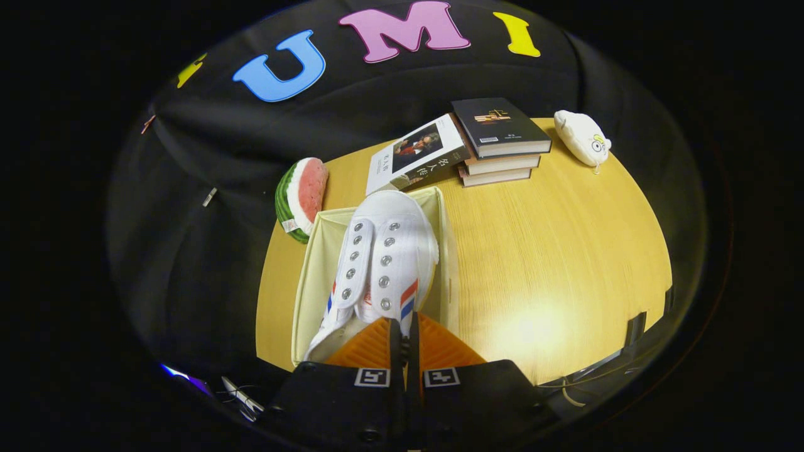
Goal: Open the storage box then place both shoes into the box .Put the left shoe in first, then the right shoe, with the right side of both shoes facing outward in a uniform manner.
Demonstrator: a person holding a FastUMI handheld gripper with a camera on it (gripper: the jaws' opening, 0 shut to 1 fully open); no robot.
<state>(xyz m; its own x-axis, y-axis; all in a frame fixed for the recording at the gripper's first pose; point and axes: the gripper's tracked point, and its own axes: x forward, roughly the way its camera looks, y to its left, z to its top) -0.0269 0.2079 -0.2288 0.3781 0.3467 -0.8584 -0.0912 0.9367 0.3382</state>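
A white canvas shoe (383,257) with metal eyelets and red and blue side stripes hangs toe-forward just ahead of my fingers, over the open cream fabric storage box (309,276). My gripper (404,339) is shut on the shoe's heel collar, both fingers pressed together on its edge. The shoe covers most of the box's opening, so the inside is largely hidden. The box stands on the wooden table (553,263), with its left and far walls showing around the shoe.
A watermelon-slice plush (303,196) lies left of the box. Beyond the box, a book (416,158) leans on a stack of books (501,141). A white plush toy (583,137) sits at the table's far right. The table's near right edge lies beside my fingers.
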